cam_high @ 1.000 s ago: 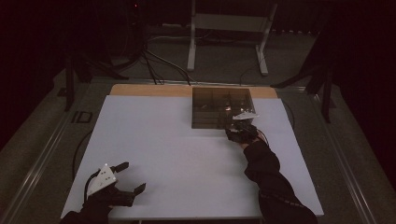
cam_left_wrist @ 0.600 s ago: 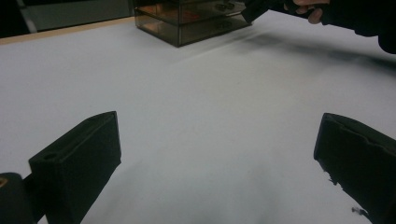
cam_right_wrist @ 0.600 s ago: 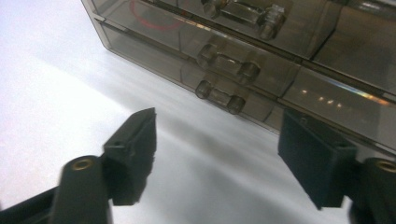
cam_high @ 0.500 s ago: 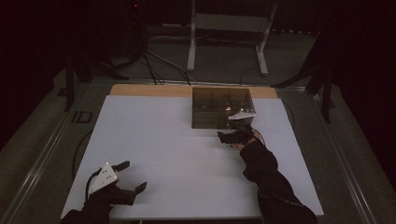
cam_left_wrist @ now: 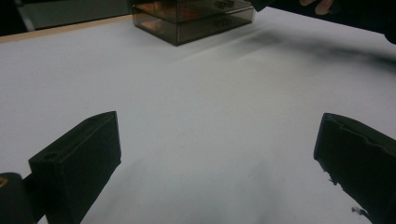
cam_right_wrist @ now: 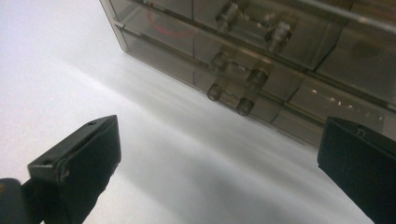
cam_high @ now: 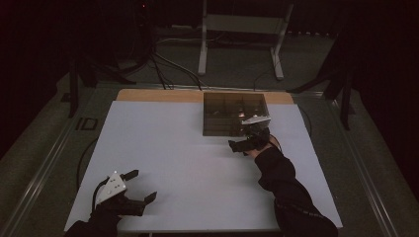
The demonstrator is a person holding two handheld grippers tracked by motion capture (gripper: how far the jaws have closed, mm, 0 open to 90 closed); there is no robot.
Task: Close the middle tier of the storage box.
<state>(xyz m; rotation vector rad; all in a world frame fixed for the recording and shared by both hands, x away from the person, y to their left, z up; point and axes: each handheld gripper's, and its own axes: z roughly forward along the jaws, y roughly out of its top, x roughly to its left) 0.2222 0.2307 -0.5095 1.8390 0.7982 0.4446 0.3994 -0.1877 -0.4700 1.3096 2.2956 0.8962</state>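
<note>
A smoky see-through drawer box (cam_high: 234, 112) stands at the back of the white table top (cam_high: 188, 163), right of centre. My right gripper (cam_high: 243, 140) hovers just in front of the box. In the right gripper view this gripper (cam_right_wrist: 219, 154) is open; its jaws have just been opening and nothing is between them. They face the box front (cam_right_wrist: 261, 60) and its clear drawer handles (cam_right_wrist: 229, 98). My left gripper (cam_high: 142, 185) rests near the front left corner. Its jaws are wide apart over bare table in the left gripper view (cam_left_wrist: 219, 149), with the box (cam_left_wrist: 191, 21) far off.
A wooden strip (cam_high: 158, 95) edges the table's back. Behind it stand a metal frame (cam_high: 242, 29) and floor cables (cam_high: 168, 64). The person's dark sleeve (cam_high: 286, 187) lies across the right front of the table. The other hand (cam_left_wrist: 322, 7) is at the top right of the left gripper view.
The right gripper's jaws have spread apart, and it has edged slightly left along the box front. The left gripper has stayed where it was.
</note>
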